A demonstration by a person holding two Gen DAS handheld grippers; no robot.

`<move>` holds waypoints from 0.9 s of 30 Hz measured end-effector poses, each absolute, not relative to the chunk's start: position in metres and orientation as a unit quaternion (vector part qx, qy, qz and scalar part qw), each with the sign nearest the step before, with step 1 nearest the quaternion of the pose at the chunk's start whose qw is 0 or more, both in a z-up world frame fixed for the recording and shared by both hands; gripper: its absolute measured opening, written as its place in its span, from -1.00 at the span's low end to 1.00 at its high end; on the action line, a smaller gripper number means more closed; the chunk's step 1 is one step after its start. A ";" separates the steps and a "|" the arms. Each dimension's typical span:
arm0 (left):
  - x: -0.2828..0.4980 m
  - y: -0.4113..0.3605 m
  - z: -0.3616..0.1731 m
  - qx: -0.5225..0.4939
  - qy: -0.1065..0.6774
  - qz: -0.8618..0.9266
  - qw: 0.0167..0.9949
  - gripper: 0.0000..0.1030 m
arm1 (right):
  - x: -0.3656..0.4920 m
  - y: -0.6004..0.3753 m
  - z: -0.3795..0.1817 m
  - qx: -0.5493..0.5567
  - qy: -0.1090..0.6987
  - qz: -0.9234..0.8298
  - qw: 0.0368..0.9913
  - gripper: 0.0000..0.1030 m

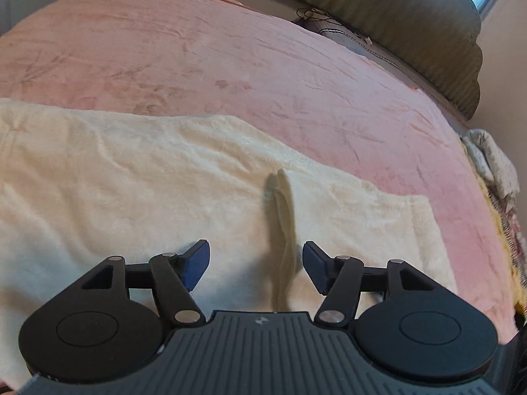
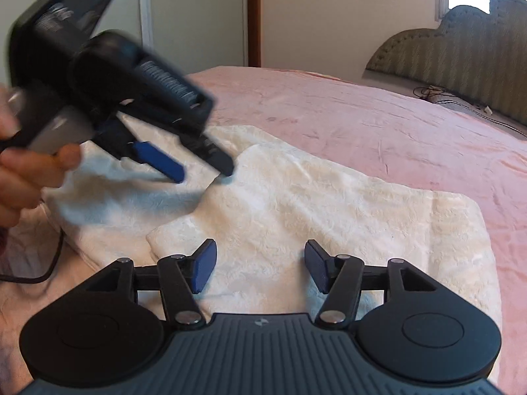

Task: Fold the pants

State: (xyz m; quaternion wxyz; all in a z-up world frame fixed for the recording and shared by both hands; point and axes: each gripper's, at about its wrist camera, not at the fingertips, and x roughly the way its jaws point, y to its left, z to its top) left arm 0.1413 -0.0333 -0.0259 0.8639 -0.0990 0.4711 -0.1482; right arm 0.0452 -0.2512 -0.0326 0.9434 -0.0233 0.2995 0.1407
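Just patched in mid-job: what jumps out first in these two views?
Cream pants lie on the pink bedspread, with a raised crease ahead of the open left tongs. The right tongs hang open over the pants, nothing between them.

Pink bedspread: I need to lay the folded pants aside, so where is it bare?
The pink bedspread is bare between the cream pants and the green headboard. It is crowded near the cables by the headboard.
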 end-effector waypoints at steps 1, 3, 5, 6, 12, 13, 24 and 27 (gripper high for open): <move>0.133 -0.033 -0.027 -0.082 0.467 -0.148 0.868 0.31 | 0.044 -0.252 -0.031 -0.016 0.295 0.137 0.945 0.14; 0.119 -0.033 -0.030 -0.044 0.457 -0.138 0.877 0.32 | 0.038 -0.252 -0.026 -0.016 0.280 0.130 0.951 0.14; 0.110 -0.031 -0.032 -0.016 0.441 -0.124 0.889 0.32 | 0.037 -0.251 -0.025 -0.022 0.283 0.129 0.950 0.14; 0.107 -0.031 -0.032 -0.005 0.434 -0.115 0.893 0.33 | 0.038 -0.250 -0.028 -0.025 0.290 0.131 0.948 0.14; 0.102 -0.027 -0.026 0.016 0.420 -0.088 0.903 0.37 | 0.034 -0.251 -0.027 -0.013 0.286 0.122 0.950 0.14; 0.101 -0.026 -0.025 0.017 0.418 -0.086 0.904 0.38 | 0.032 -0.250 -0.025 -0.014 0.281 0.120 0.952 0.14; 0.093 -0.019 -0.018 0.027 0.408 -0.075 0.910 0.45 | 0.031 -0.248 -0.029 -0.025 0.291 0.105 0.951 0.28; 0.090 -0.014 -0.015 0.025 0.407 -0.073 0.910 0.46 | 0.034 -0.245 -0.033 -0.038 0.303 0.107 0.946 0.28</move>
